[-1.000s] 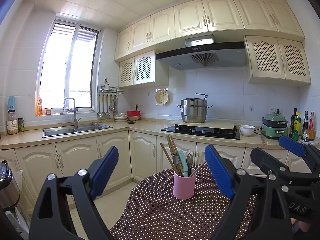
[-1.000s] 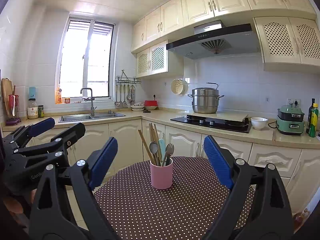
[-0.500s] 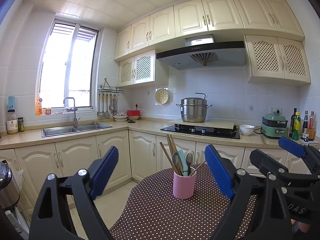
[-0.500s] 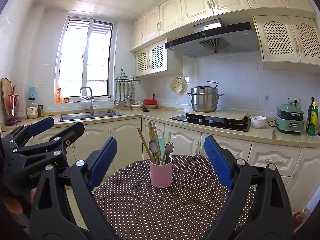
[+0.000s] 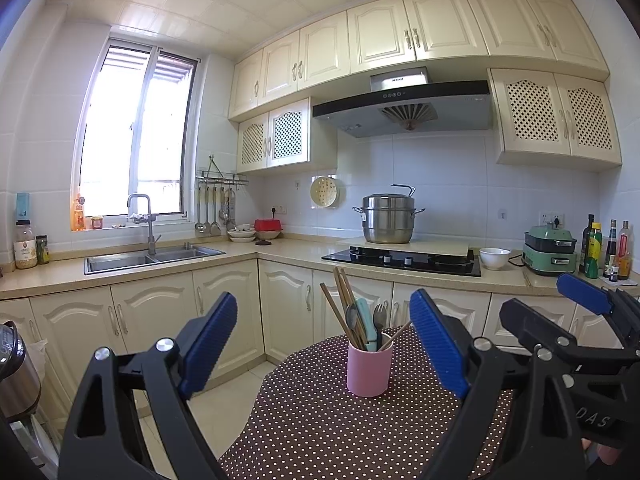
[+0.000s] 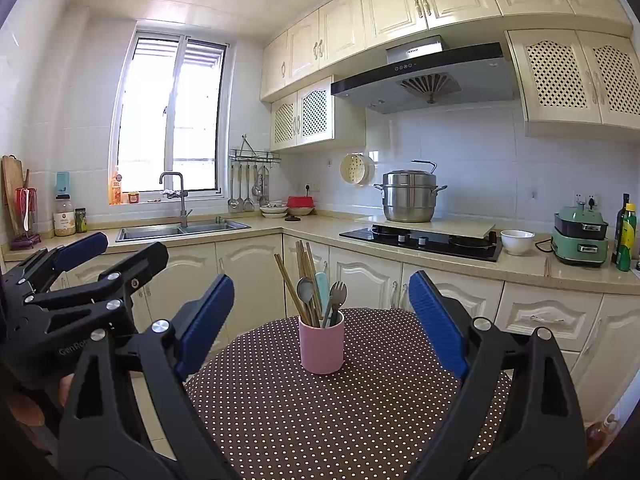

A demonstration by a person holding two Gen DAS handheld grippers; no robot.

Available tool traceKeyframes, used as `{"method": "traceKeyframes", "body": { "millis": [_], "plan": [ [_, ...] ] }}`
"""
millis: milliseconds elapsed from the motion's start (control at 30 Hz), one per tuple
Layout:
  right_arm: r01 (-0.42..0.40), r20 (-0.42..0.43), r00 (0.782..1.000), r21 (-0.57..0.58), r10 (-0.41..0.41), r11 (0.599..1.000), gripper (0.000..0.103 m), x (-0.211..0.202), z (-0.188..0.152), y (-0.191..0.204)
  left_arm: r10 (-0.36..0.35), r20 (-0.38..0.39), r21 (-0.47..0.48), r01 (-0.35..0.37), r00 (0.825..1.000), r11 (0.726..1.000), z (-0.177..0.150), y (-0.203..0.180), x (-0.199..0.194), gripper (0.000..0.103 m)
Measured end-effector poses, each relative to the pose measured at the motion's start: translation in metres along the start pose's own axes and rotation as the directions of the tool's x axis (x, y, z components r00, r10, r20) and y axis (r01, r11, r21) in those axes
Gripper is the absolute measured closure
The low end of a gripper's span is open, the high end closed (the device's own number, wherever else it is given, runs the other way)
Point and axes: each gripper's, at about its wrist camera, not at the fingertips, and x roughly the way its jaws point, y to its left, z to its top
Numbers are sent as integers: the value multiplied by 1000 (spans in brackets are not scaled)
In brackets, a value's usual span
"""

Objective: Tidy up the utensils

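Observation:
A pink cup [image 5: 369,368] [image 6: 321,347] stands upright near the far edge of a round table with a brown polka-dot cloth [image 5: 340,428] [image 6: 320,412]. It holds wooden chopsticks [image 6: 298,284], a metal spoon [image 6: 306,290], a teal-handled utensil [image 6: 322,285] and a fork [image 6: 337,294]. My left gripper [image 5: 323,344] is open, well short of the cup, with nothing between its blue pads. My right gripper [image 6: 321,322] is open too, level with the cup and back from it. Each gripper shows at the edge of the other's view.
Behind the table runs an L-shaped counter [image 6: 328,228] with a sink [image 6: 180,230], a black hob [image 6: 420,240] carrying a steel pot [image 6: 410,196], a white bowl [image 6: 517,241] and a green cooker [image 6: 582,236]. Ladles hang on a wall rack [image 6: 248,184]. A steel kettle [image 5: 14,372] stands at the left.
Both views have shifted very slightly; the cup and utensils have not moved. Both grippers stay open.

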Motion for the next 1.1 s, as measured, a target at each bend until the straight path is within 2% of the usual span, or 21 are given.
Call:
{"method": "traceKeyframes", "body": {
  "millis": [1100],
  "plan": [
    [-1, -5, 1000, 3, 1, 1000, 15, 2, 2, 3, 1, -3, 2, -1, 1000, 1000, -1, 3, 3, 16]
  ]
}}
